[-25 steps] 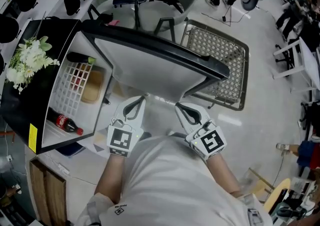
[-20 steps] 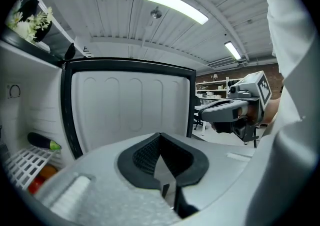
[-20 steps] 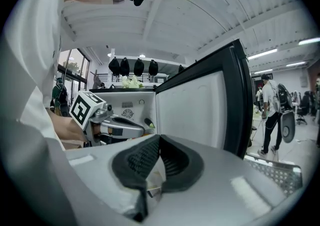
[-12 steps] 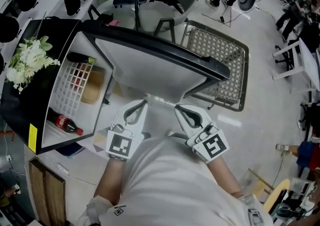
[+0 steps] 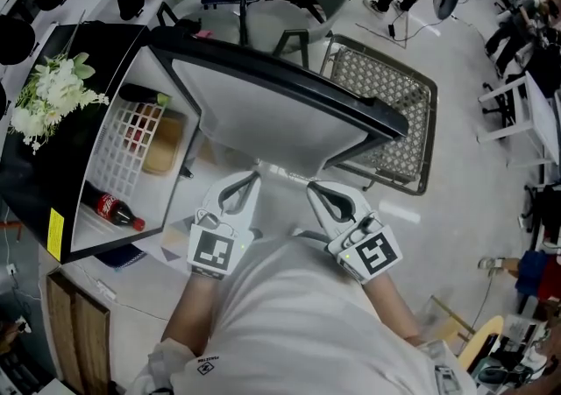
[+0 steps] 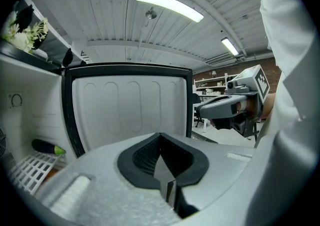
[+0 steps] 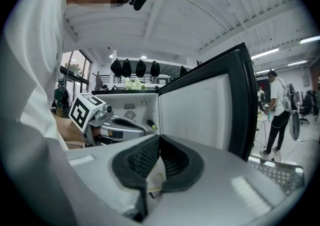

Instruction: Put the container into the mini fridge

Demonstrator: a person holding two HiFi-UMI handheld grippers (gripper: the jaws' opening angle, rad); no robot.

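Pale workshop flooring, grey chairs and a metal mesh cart [image 5: 390, 100] make up the background, seen steeply from above. Close to the body, the left gripper [image 6: 160, 136] is held with its jaws pressed together and nothing between them. The right gripper [image 7: 159, 138] is likewise closed tip to tip and carries nothing. Both are kept side by side and pointed roughly level at the inner face of the open door [image 5: 272, 113]; no contact with it can be made out. Further out, the mini fridge [image 5: 35, 179] is seen with its cavity exposed at the left. A tan, box-like container [image 5: 162, 146] lies on the white wire shelf [image 5: 118, 161], so the placing is judged done, with only the door left to be closed. A dark bottle [image 5: 140, 98] with a green cap rests at the far end of that shelf. A cola bottle [image 5: 112, 209] lies on its side at the near end of the cavity, on or below the shelf. White flowers [image 5: 53, 91] stand on the fridge top. Trouble could come from the closing push. If the door is shoved hard, the closed jaws may slip along the smooth liner, the cola bottle may be caught in the seal, and the flowers may be shaken over. Whether the container clears the door line cannot be told.
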